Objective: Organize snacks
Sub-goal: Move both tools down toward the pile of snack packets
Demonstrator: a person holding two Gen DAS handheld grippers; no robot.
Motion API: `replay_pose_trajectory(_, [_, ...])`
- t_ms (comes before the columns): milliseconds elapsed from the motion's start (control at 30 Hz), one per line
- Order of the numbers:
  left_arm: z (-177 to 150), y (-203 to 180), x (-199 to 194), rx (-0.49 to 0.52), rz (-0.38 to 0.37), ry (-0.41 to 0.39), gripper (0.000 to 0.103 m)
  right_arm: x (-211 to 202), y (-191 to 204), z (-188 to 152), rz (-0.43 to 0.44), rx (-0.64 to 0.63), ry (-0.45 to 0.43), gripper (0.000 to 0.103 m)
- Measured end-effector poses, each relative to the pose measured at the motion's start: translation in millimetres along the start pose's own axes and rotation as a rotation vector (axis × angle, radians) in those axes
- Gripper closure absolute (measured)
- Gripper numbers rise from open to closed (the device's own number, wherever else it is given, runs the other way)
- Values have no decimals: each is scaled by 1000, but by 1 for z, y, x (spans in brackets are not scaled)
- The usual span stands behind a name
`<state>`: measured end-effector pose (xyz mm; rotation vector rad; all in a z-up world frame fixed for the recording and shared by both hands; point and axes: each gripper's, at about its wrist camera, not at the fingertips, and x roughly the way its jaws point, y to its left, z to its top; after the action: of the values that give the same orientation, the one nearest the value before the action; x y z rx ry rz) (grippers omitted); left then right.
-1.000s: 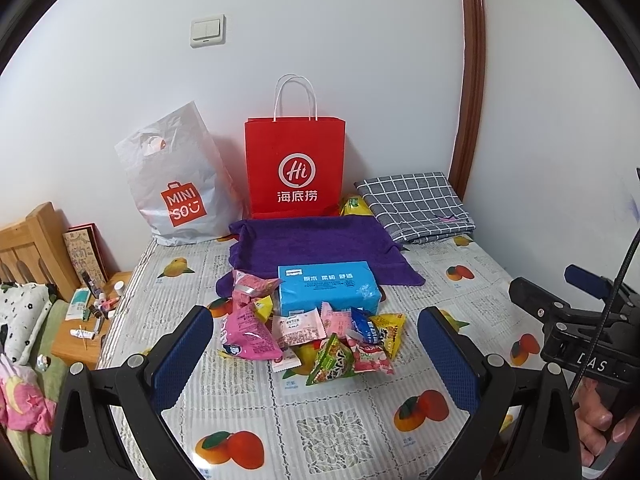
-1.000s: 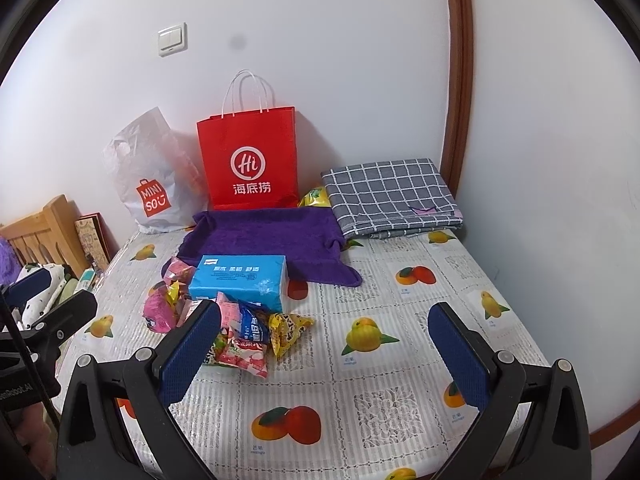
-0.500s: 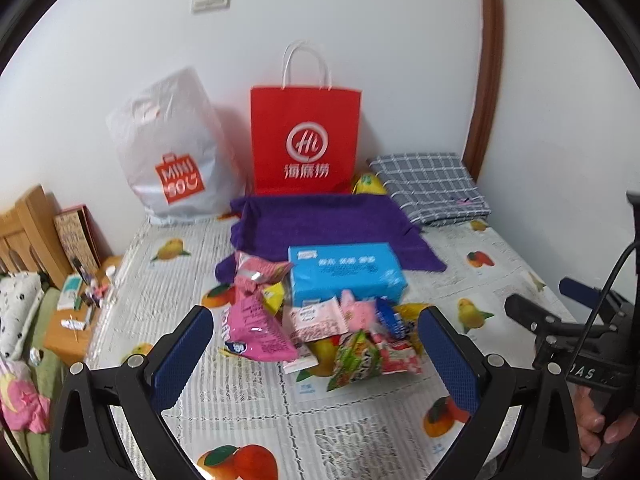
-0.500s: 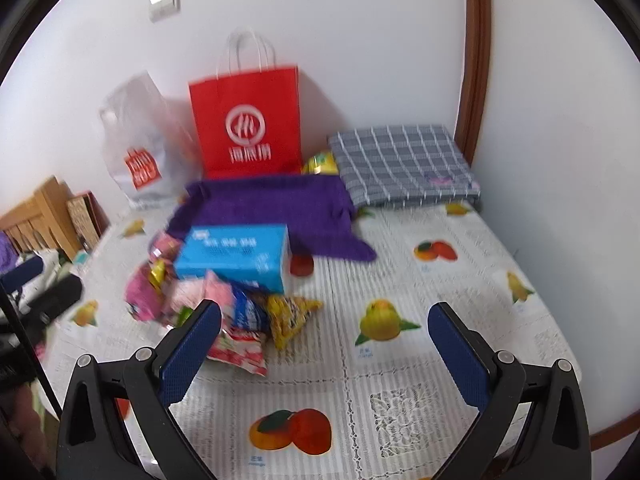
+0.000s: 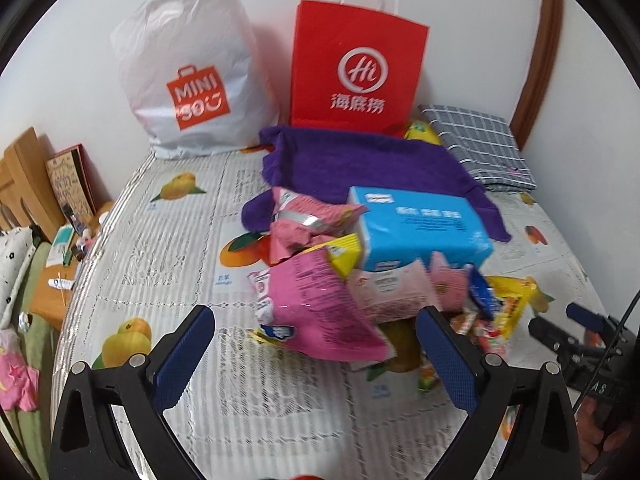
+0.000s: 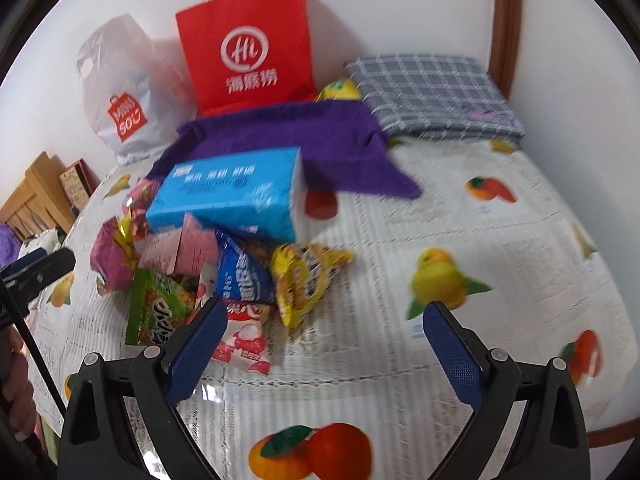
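A heap of snack packets lies on the fruit-print bed cover, beside a blue tissue pack (image 5: 420, 228) (image 6: 232, 194). A large pink bag (image 5: 316, 308) lies nearest my left gripper (image 5: 316, 356), which is open and empty just in front of it. In the right wrist view a yellow bag (image 6: 304, 280), a blue bag (image 6: 244, 276), a green bag (image 6: 160, 308) and a red-white packet (image 6: 244, 340) lie at the heap's near edge. My right gripper (image 6: 324, 352) is open and empty, its left finger next to the red-white packet.
A red paper bag (image 5: 356, 68) (image 6: 248, 44) and a white MINISO plastic bag (image 5: 188, 72) (image 6: 124, 92) stand against the back wall. A purple towel (image 5: 360, 164) and a folded grey checked cloth (image 6: 432, 92) lie behind the heap. A wooden bedside stand (image 5: 52, 276) is at left.
Both grippers have moved forward and down toward the snack heap, which now looks much bigger. Both stay open and hold nothing.
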<state>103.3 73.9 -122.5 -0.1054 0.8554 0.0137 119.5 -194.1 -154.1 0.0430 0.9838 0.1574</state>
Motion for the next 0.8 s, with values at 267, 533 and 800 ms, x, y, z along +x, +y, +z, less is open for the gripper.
replay_pose_trajectory(267, [-1,16,34,-19,-18,53,2,35,18,-4,64,0,62,13])
replay_pose_trajectory(533, [-1,25,52,-39,-70,72,2,54,35,0,86,-22,99,13])
replay_pose_trajectory(800, [-1,27,54,-38,-120,62,9,52,41,2,68,-49,73,18])
